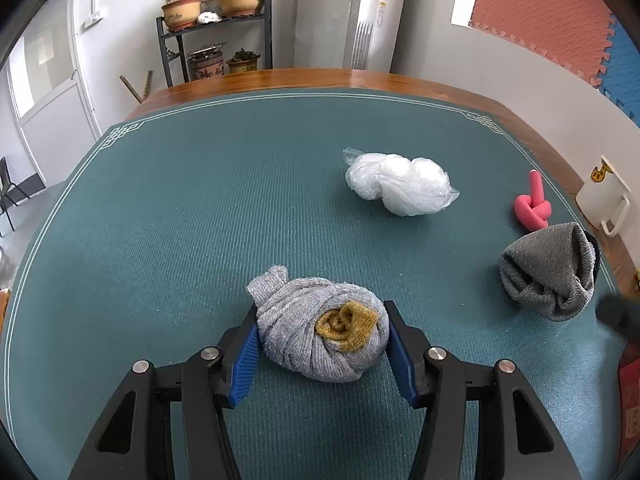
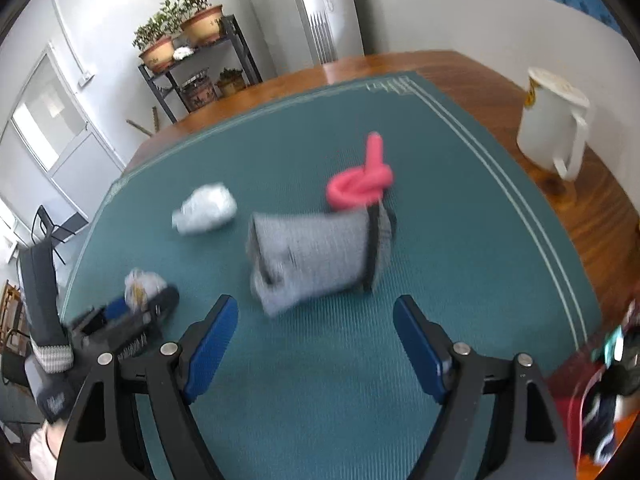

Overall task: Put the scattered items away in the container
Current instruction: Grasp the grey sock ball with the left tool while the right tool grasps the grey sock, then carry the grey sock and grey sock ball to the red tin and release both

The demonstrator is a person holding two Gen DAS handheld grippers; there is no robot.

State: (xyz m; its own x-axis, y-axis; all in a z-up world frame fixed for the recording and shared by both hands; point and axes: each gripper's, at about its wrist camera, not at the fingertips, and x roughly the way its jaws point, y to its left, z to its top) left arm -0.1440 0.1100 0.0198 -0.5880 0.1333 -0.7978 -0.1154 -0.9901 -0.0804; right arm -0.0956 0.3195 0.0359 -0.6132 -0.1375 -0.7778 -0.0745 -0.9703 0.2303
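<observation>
the left gripper (image 1: 322, 334) pinches the light grey rolled sock with a mustard core (image 1: 320, 330); the right gripper (image 2: 314, 340) is spread, empty. dark grey sock (image 1: 550, 270) at three o'clock, clear plastic bag (image 1: 400, 184) and pink knotted tube (image 1: 534, 206) at one o'clock lie loose: little is tidied.

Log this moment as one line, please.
left hand-held gripper: jaws around light grey sock roll | right hand-held gripper: open, empty, short of dark grey sock | container: not clearly visible
</observation>
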